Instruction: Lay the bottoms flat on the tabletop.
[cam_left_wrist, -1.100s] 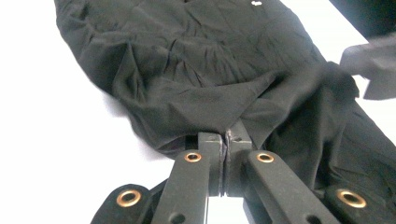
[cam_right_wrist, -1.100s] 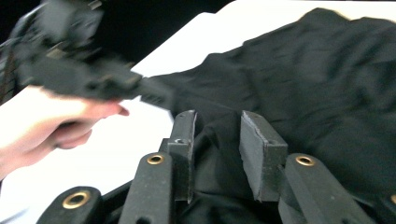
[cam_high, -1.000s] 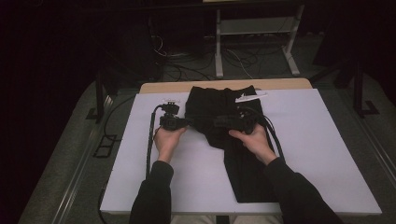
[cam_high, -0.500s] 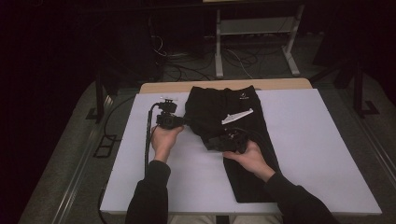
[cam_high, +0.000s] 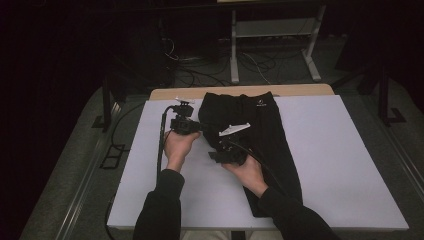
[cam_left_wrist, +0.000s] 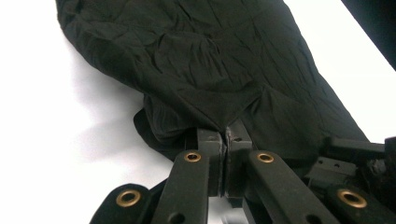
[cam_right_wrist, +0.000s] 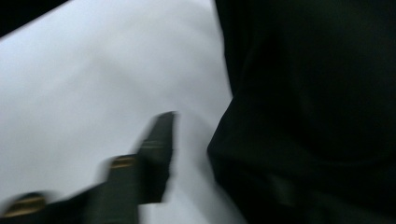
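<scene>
Your left gripper (cam_high: 192, 125) sits at the left edge of the black garment (cam_high: 260, 135), over the white table (cam_high: 350, 165), with your left hand (cam_high: 177, 145) wrapped around its body and its cable looping down the left side of your forearm. In the left gripper view, its two jaws stand pressed together, clenched on a pinched ridge of the black garment (cam_left_wrist: 201, 70); the fabric rises to a small peak where the jaws meet, and the cloth spreads away from them, wrinkled, across the white table (cam_left_wrist: 70, 116).

The black garment, which looks like a pair of folded trousers or shorts, lies lengthwise down the middle of the table, its far end near the wooden strip at the table's back edge and its near end close to your right forearm. A small pale logo shows near its far end.

Your right gripper (cam_high: 220, 155) is just to the right of the left one and a little nearer to you, held in your right hand (cam_high: 247, 170) over the garment's left edge, its grey plate tilted on top. Its jaws have just been opening. In the right gripper view, which is blurred, one jaw shows over the bare white table (cam_right_wrist: 93, 84) beside the garment's dark edge (cam_right_wrist: 303, 116); the other jaw is lost against the black cloth, so you cannot tell whether any fabric lies between them.
</scene>
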